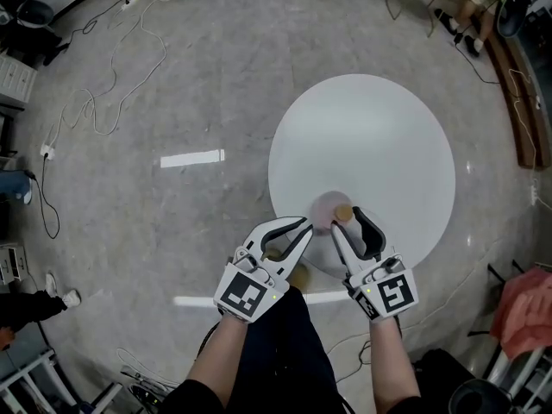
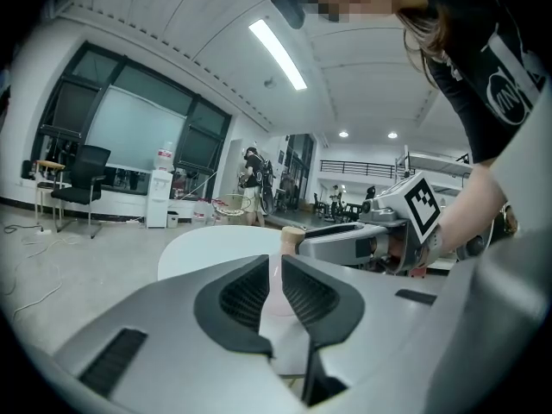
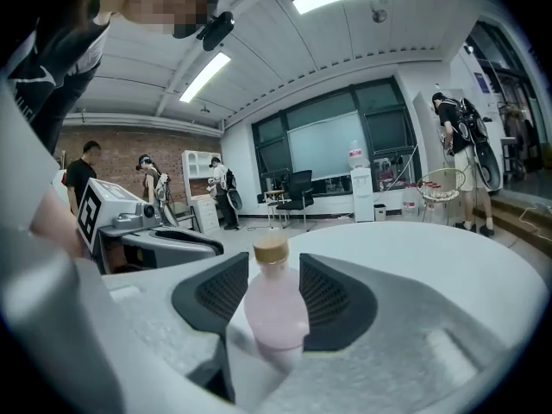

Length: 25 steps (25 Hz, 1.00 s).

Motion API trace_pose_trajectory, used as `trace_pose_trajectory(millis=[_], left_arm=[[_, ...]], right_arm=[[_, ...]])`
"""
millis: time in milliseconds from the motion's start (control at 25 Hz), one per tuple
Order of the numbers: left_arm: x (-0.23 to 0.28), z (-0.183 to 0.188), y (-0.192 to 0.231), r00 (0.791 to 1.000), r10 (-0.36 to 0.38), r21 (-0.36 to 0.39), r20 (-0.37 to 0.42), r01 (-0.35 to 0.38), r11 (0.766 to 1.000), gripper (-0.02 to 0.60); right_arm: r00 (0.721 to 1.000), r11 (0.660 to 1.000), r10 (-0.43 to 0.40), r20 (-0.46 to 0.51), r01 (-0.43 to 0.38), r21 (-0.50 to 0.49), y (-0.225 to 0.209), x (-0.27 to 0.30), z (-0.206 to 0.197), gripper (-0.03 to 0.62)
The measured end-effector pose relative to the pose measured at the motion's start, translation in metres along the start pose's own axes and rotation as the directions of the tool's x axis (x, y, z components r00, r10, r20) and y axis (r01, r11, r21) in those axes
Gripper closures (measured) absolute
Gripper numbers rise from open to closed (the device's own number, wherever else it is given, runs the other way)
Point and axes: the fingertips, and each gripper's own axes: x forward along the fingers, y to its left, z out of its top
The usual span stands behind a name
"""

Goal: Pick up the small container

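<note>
left gripper (image 1: 299, 228) — jaws together | right gripper (image 1: 348, 221) — jaws apart, astride pink small container (image 3: 276, 304) | upright on white table (image 1: 371, 136)

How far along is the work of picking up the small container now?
Done: the right hand-held gripper is placed around the small pink bottle with a tan cap. In hand: its jaws stand open and are not gripping. Remaining: close and lift, since the bottle stands on the round white table.

Pink btl (image 3: 276, 310) btwn spread fingers (image 3: 335, 298)
</note>
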Motion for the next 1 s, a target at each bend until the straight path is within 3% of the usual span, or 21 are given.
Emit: trace_pose_trajectory(millis=[800,840,920,1000], left_arm=[[0.005,-0.017,-0.003,0.999,0.023,0.054,-0.042,-0.020,0.998,0.551],[0.006,-0.019,-0.003,0.999,0.022,0.057,-0.049,-0.019,0.998,0.543],[0.008,-0.023,-0.002,0.997,0.014,0.065,-0.073,-0.009,0.998,0.418],[0.010,-0.028,-0.003,0.994,0.011,0.089,-0.108,-0.001,0.996,0.387]], right_arm=[[0.999,0.994,-0.030,0.024,0.033,-0.104,-0.002,0.026,0.002,0.439],[0.999,0.993,-0.032,0.025,0.035,-0.113,-0.001,0.026,0.002,0.443],[0.999,0.992,-0.030,0.022,0.032,-0.123,0.000,0.026,0.002,0.450],[0.999,0.992,-0.027,0.022,0.029,-0.123,0.001,0.026,0.002,0.451]])
